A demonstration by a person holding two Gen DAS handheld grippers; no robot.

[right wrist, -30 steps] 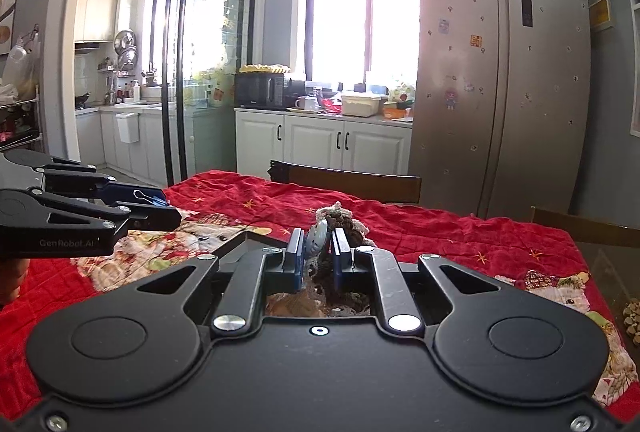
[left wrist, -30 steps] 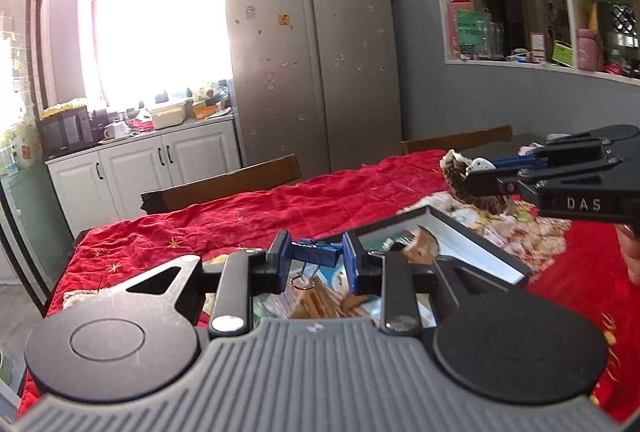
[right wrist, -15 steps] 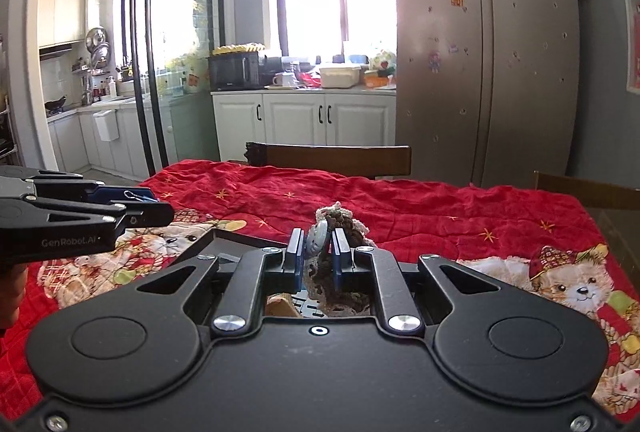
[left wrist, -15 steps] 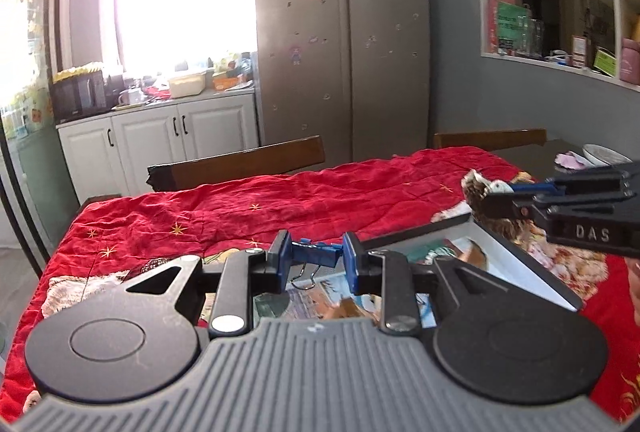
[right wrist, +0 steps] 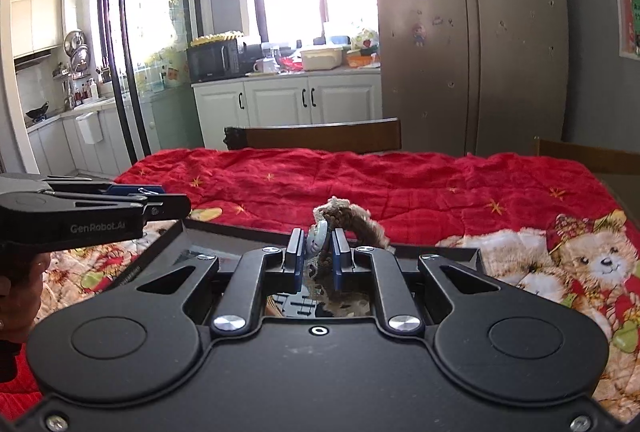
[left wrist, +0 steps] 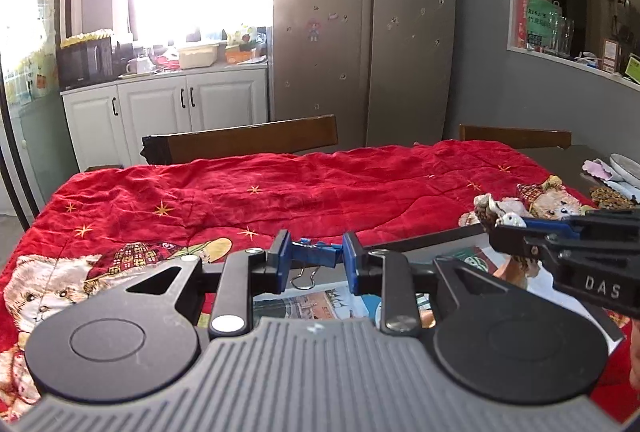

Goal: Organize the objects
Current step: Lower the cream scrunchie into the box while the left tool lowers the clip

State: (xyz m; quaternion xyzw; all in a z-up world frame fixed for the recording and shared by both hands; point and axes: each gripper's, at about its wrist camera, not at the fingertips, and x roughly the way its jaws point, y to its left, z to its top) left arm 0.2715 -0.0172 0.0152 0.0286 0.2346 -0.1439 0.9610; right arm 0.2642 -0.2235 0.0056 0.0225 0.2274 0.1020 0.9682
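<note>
Pinching a blue binder clip (left wrist: 315, 255), left tongs (left wrist: 316, 260) hovered over the tray (right wrist: 224, 232); right tongs (right wrist: 318, 259) clamped a brown plush toy (right wrist: 352, 222).

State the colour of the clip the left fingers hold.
Blue binder clip with silver wire handles; clearest in the left wrist view.

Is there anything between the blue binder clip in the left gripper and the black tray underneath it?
Nothing visible does. The left gripper holds the blue binder clip over the black tray, with only printed papers lying inside below it. The right gripper holds its brown woven piece off to the side.
</note>
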